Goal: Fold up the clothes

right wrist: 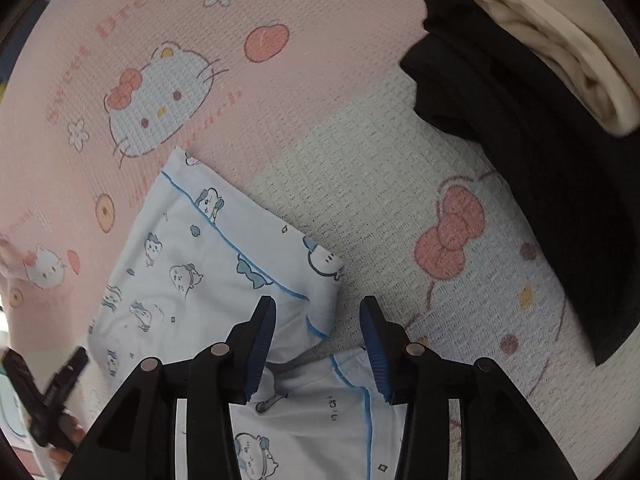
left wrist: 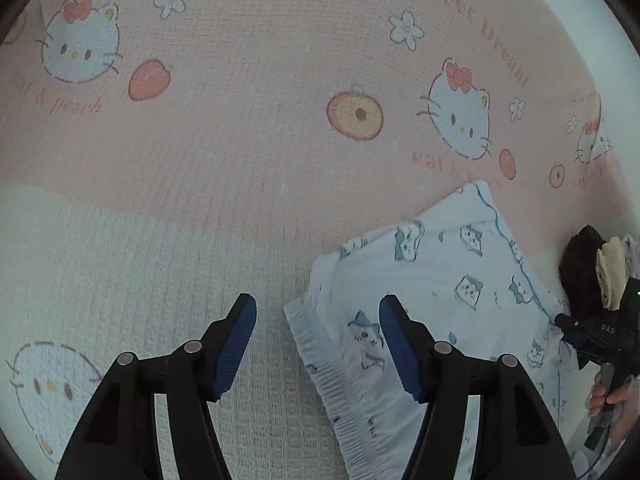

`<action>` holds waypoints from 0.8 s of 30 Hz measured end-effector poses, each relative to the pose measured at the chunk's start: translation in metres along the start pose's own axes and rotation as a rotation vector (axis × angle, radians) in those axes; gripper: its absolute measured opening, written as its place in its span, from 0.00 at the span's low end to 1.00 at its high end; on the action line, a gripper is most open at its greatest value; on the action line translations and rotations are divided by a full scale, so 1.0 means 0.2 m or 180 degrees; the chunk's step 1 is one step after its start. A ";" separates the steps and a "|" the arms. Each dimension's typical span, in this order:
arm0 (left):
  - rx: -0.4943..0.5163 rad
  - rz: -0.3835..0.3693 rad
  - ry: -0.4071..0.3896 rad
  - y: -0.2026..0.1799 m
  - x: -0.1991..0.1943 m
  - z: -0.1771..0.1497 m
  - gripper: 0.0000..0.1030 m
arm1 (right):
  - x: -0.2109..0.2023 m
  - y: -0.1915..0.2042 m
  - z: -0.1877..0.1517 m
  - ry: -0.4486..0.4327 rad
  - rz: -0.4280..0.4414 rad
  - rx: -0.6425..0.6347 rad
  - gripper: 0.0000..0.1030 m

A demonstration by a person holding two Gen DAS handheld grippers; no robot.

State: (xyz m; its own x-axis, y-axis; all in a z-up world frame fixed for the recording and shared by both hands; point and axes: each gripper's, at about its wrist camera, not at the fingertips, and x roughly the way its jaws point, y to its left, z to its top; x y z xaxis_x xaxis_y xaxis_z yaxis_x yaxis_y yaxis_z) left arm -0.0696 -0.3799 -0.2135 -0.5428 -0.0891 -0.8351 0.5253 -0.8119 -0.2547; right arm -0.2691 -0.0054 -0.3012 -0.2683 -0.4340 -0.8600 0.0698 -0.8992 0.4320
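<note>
Both hand-held tools hang parted and empty over a bed: the left gripper (left wrist: 318, 344) above the elastic waistband, the right gripper (right wrist: 318, 346) above the blue-piped hem of the white printed pyjama garment (left wrist: 432, 280), folded on the pink cartoon blanket (left wrist: 240, 120). Likely next: another fold or stacking. Only the right view shows the dark and cream pile (right wrist: 520, 100) fully.
</note>
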 end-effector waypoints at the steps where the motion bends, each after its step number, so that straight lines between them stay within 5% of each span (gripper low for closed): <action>1: 0.0010 0.0003 0.0032 0.00 0.02 -0.01 0.60 | -0.01 -0.02 0.00 0.0015 0.0053 0.0068 0.42; 8: 0.0211 0.0054 0.0007 -0.07 0.08 -0.01 0.56 | 0.01 0.00 -0.02 -0.0047 0.0230 0.0124 0.41; 9: 0.0253 0.0065 0.0001 -0.09 0.09 -0.01 0.44 | 0.03 0.04 -0.02 -0.0075 0.0181 0.0020 0.39; 10: 0.0318 0.0136 -0.0021 -0.10 0.10 -0.01 0.25 | 0.06 0.09 -0.02 -0.0097 0.0076 -0.0121 0.24; 12: 0.0457 0.0347 -0.0077 -0.12 0.11 -0.02 0.09 | 0.11 0.18 -0.01 -0.0153 -0.0140 -0.0390 0.09; 20: 0.0626 0.0794 -0.0061 -0.10 0.13 0.00 0.08 | 0.04 0.45 -0.07 -0.0351 -0.1397 -0.1299 0.07; 24: 0.1051 0.1126 -0.0018 -0.17 0.17 0.01 0.08 | 0.04 0.48 -0.11 -0.0341 -0.1571 -0.1517 0.08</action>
State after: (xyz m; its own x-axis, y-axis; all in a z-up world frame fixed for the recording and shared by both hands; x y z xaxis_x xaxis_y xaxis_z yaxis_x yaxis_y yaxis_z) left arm -0.1079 -0.3559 -0.2329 -0.3724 -0.3953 -0.8397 0.4427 -0.8708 0.2136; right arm -0.2427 -0.0952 -0.2723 -0.4688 0.0178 -0.8831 0.3229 -0.9271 -0.1901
